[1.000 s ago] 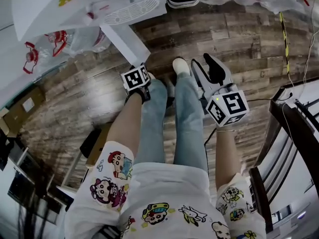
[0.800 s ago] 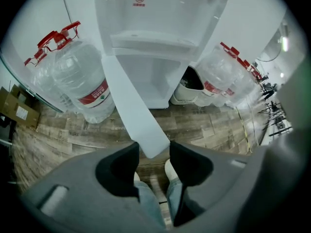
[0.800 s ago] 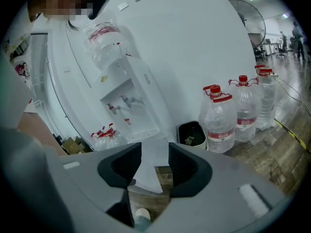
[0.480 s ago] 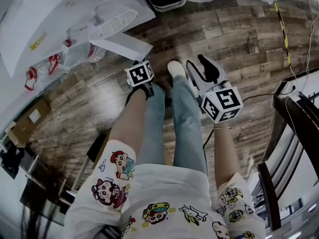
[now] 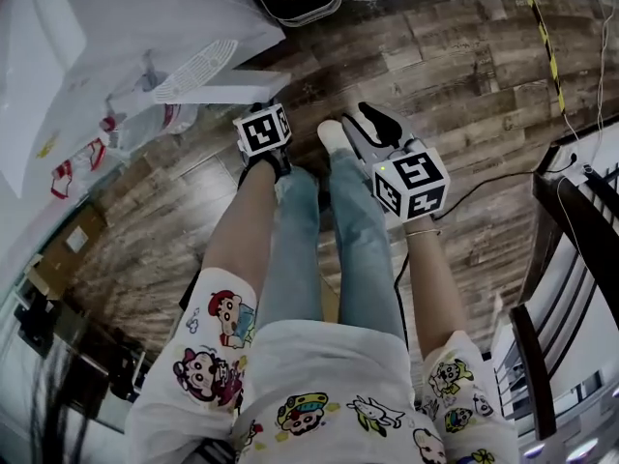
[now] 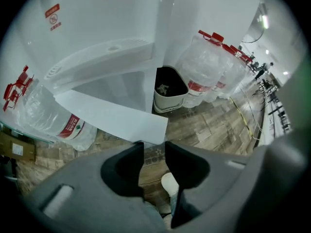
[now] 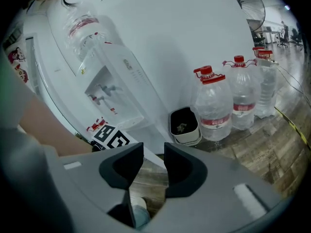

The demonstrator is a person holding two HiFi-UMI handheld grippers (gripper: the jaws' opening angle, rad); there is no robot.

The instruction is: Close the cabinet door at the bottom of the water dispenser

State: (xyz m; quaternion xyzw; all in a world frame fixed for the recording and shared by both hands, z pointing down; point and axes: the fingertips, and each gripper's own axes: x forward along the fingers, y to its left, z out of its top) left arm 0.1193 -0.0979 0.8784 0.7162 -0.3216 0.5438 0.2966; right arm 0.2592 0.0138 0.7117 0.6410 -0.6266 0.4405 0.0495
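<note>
Low on the water dispenser (image 5: pixel 145 27), the cabinet door (image 5: pixel 230 95) is being left swung out, w/ the left gripper (image 6: pixel 154 148) being held just beside its edge & the right gripper (image 7: pixel 153 154) nearby, both prs of jaws just narrowed yet apart, nothing btwn.

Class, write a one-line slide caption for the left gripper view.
Left gripper, fingers just closing further with nothing between them, faces the water dispenser's open cabinet door beside bottles and a bin.

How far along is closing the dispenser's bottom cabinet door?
Done: nothing yet; the cabinet door stands swung open from the water dispenser. In hand: the left gripper, its jaws just closing partway with nothing between them, hangs by the door's free corner. Left: pushing the door shut.
</note>
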